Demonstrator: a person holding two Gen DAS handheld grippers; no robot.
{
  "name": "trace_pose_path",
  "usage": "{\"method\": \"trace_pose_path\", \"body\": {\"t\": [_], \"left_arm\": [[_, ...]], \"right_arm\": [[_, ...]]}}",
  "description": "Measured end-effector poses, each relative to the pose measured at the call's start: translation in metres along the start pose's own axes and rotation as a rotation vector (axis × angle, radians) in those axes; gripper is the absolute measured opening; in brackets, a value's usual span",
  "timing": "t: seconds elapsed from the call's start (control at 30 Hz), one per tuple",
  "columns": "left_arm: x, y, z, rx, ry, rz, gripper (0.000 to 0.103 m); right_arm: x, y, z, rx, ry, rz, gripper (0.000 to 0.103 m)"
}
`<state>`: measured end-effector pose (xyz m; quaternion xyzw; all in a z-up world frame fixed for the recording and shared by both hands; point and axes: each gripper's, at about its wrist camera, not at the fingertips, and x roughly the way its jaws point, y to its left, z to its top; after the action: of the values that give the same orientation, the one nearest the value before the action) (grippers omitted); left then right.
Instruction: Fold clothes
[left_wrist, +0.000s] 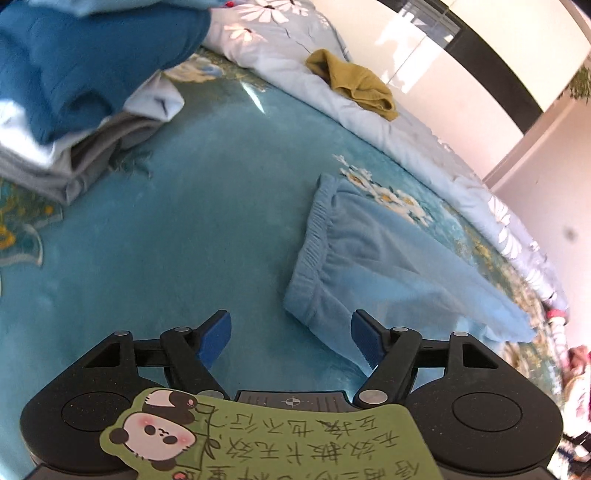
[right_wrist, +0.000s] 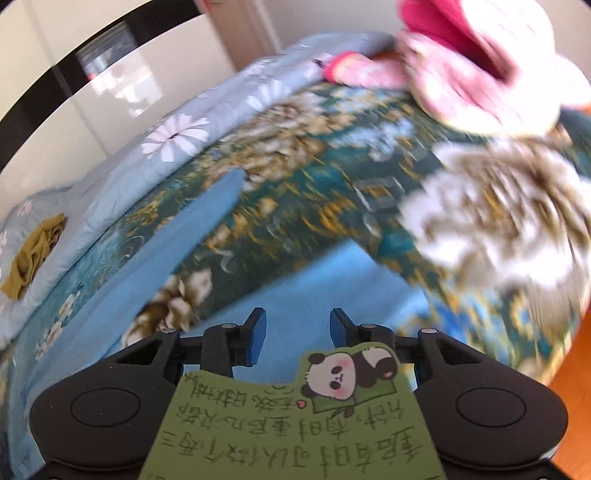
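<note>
Lying flat, blue trousers (left_wrist: 373, 266): waistband toward left gripper (left_wrist: 291, 334), legs probably rightward; right gripper (right_wrist: 297, 332) also agape

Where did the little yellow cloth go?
The yellow cloth lies crumpled on the pale flowery quilt at the far edge of the bed, beyond the light blue pants. In the right wrist view it sits far left.

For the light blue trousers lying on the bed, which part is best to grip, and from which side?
Grip the light blue trousers at the gathered elastic waistband, probably near its lower corner. That thick edge lies nearest the open left gripper, so approach from the waist end, sliding one of the jaws under the band.
</note>
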<state>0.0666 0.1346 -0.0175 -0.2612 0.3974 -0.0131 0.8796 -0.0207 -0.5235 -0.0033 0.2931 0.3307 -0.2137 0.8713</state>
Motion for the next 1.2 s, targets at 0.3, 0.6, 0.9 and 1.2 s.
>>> {"method": "trace_pose_path", "body": {"t": [0.3,0.6,0.9,1.2], "left_arm": [[0.018,-0.013,-0.003,-0.059,0.003,-0.033,0.069],[0.035,-0.021,-0.004,-0.082,-0.029,0.010,0.057],[0.037,-0.010,-0.002,-0.215,-0.074,0.074,0.015],[-0.008,-0.020,-0.002,-0.155,-0.111,-0.005,0.009]], "right_arm": [[0.008,-0.041,-0.019,0.190,0.024,0.026,0.039],[0.031,-0.049,-0.021,0.334,0.003,0.108,0.023],[0.032,-0.046,-0.016,0.338,-0.031,0.112,0.004],[-0.007,-0.033,-0.003,0.247,-0.147,0.134,0.003]]}}
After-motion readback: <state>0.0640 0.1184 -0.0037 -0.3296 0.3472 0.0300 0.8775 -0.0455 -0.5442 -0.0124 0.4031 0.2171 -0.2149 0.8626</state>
